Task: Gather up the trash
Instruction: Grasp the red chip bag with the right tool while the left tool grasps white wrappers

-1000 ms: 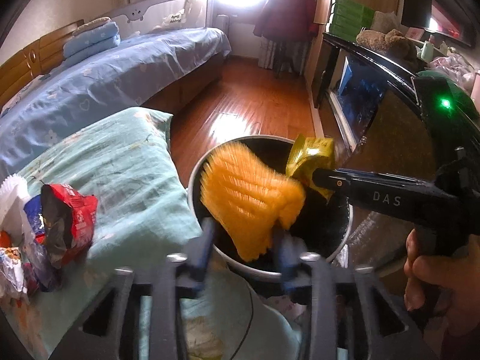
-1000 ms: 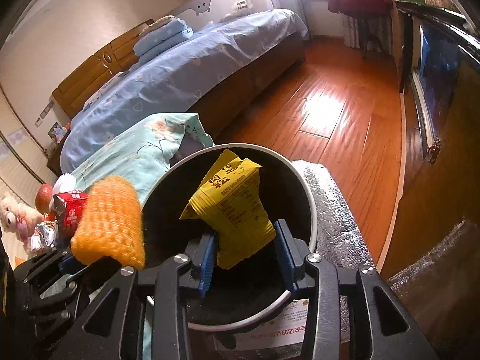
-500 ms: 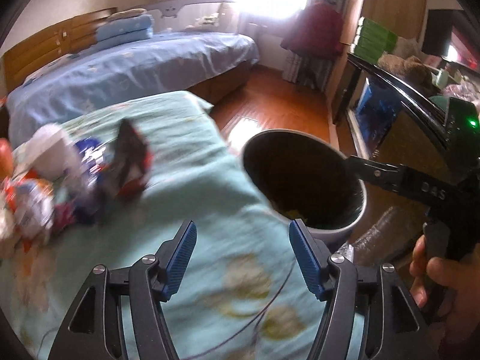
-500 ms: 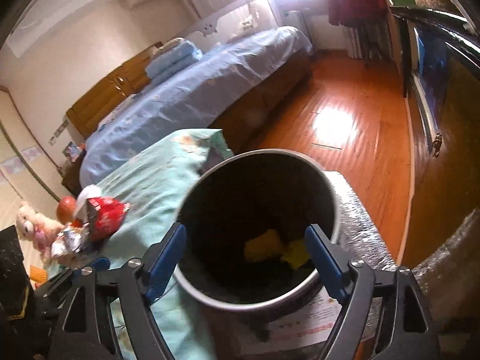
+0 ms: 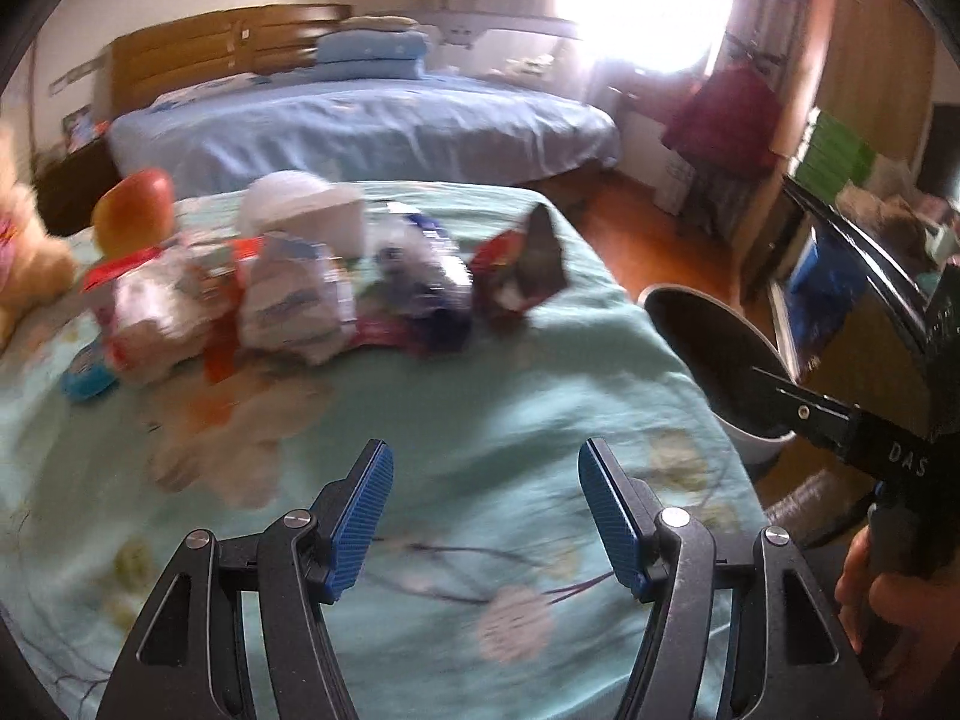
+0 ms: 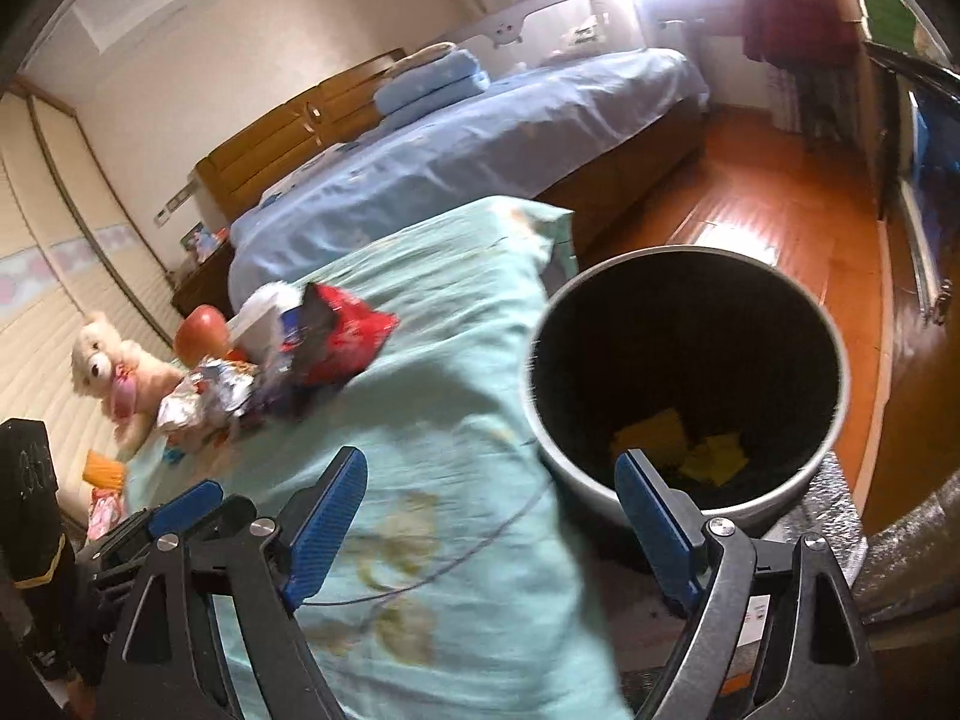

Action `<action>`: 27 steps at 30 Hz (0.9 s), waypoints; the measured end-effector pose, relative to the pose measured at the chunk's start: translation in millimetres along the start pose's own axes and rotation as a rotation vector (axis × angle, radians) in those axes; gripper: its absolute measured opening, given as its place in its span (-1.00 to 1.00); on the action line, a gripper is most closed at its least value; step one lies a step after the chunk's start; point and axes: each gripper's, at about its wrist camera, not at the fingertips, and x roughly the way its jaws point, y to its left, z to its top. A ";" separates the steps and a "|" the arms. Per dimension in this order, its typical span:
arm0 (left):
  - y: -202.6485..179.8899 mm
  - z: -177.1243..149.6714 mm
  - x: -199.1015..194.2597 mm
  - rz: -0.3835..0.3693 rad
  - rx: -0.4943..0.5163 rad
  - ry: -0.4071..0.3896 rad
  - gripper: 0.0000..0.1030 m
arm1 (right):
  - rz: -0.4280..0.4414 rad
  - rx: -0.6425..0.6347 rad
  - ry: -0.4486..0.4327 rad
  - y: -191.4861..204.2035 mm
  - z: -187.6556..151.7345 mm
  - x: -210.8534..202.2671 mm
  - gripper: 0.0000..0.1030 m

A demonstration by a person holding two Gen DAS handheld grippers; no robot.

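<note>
My left gripper [image 5: 485, 510] is open and empty over the teal cloth [image 5: 480, 396], facing a pile of wrappers [image 5: 288, 294] with a red snack bag [image 5: 516, 276] at its right end. My right gripper [image 6: 489, 525] is open and empty, straddling the edge between the cloth [image 6: 432, 420] and the round bin [image 6: 690, 378]. A yellow packet [image 6: 717, 459] and an orange piece [image 6: 651, 432] lie at the bin's bottom. The red bag [image 6: 342, 342] and wrappers [image 6: 210, 396] show to the left. The bin [image 5: 714, 354] and the right gripper's body [image 5: 870, 438] show at the right of the left wrist view.
An apple [image 5: 135, 210] and a plush bear [image 6: 117, 372] sit beyond the pile. A blue bed [image 5: 360, 126] lies behind. Wooden floor [image 6: 780, 228] and a dark cabinet [image 5: 852, 276] are to the right of the bin.
Both grippers opened and dropped the orange piece and the yellow packet into the bin. The left gripper then swung left toward the wrapper pile; the right gripper pulled back and shifted left.
</note>
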 end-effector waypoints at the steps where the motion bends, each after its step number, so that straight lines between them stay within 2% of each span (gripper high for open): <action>1: 1.6 -1.8 -3.3 0.006 -0.006 -0.002 0.24 | 0.006 -0.008 0.001 6.5 -0.7 1.6 0.68; 14: 23.6 -19.9 -40.0 0.082 -0.089 -0.026 0.27 | 0.067 -0.079 0.009 63.3 -1.1 26.9 0.74; 24: 27.9 2.4 -36.4 0.094 -0.100 -0.001 0.27 | 0.067 -0.080 0.003 78.0 13.4 56.0 0.73; 27: 33.0 10.8 -31.9 0.089 -0.107 -0.002 0.27 | 0.072 -0.083 0.006 81.0 20.0 64.9 0.64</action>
